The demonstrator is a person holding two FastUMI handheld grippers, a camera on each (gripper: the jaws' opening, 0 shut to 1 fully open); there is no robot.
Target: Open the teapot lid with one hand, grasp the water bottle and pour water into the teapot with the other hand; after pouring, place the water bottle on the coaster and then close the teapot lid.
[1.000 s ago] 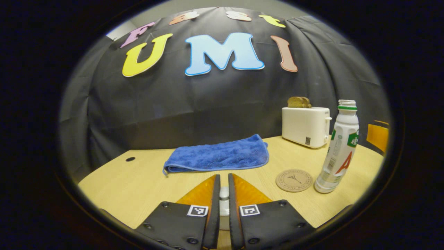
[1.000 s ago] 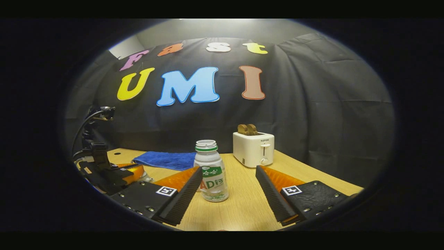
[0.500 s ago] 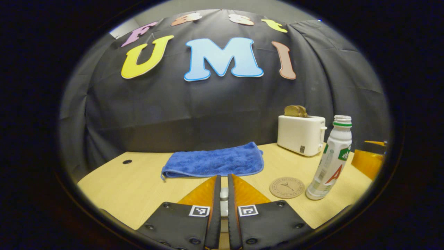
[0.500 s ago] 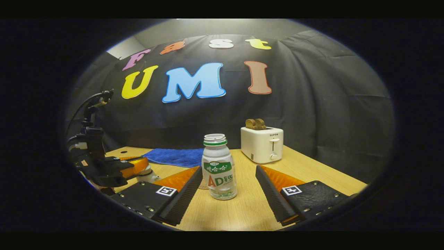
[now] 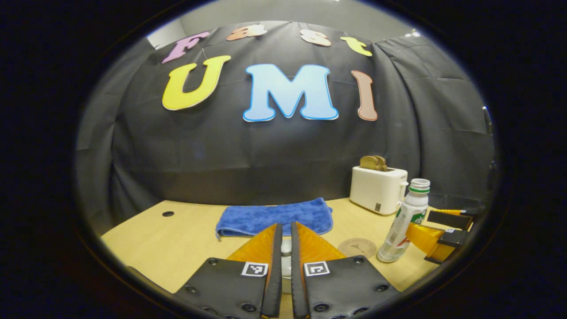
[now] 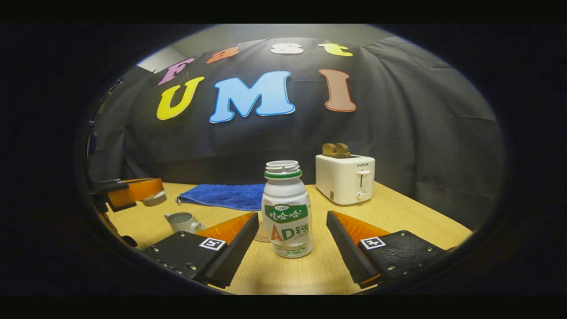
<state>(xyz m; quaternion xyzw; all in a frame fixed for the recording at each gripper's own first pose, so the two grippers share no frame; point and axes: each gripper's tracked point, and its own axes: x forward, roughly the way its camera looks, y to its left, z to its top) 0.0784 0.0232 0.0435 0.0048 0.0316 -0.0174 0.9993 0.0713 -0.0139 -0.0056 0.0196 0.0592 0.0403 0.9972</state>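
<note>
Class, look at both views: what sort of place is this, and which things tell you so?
Probably a staged kitchen-style booth, not a real home: a wooden table set against a black cloth wall, laid with a toaster and a small teapot.

The left gripper view rides above the table (image 5: 177, 248), facing the back wall. The right gripper view sits lower and close to the bottle (image 6: 287, 212), facing the same wall. Both share the bottle (image 5: 402, 226), toaster (image 5: 377, 188) and blue cloth (image 5: 274, 217) — the coaster (image 5: 357, 247) seems to peek out behind the bottle in the right gripper view, mostly hidden.
</note>
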